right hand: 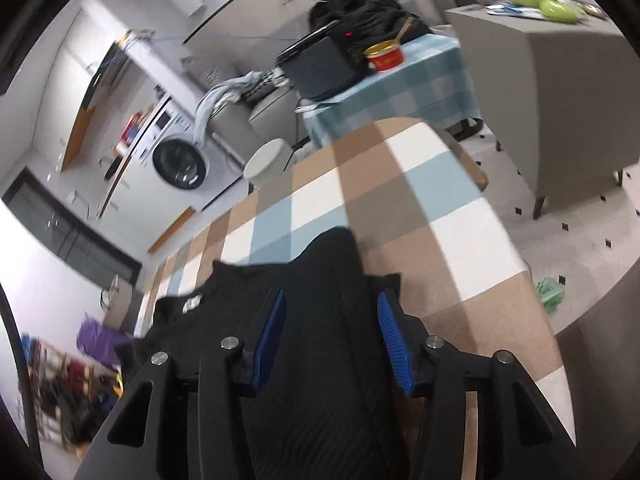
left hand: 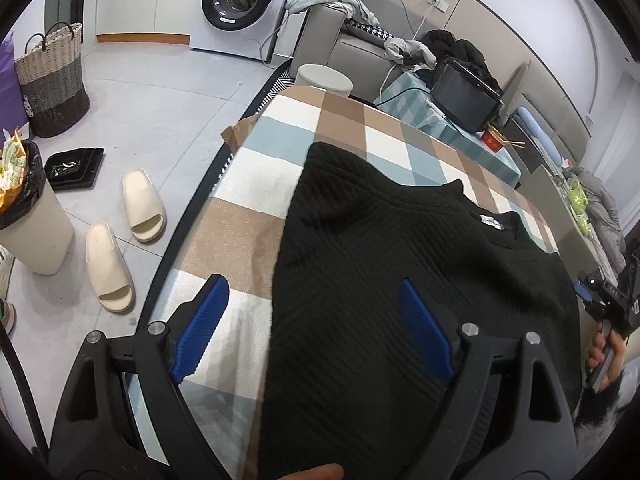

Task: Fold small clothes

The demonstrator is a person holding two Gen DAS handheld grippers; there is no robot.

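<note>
Your black ribbed sweater [left hand: 400, 264] lies spread on the checked surface [left hand: 256, 184], its collar label turned toward the far corner of that surface. Your left claw [left hand: 312, 312] hangs over the sweater's near left edge with its 2 blue pads wide apart, 1 over the cloth, 1 over the knit, gripping nothing. Your right claw [right hand: 330, 332] sits over the sweater's other side, jaws partly apart with the knit between them; whether the pads press on it you cannot tell. 2 cream slippers [left hand: 128, 236] lie on the floor left of the surface.
</note>
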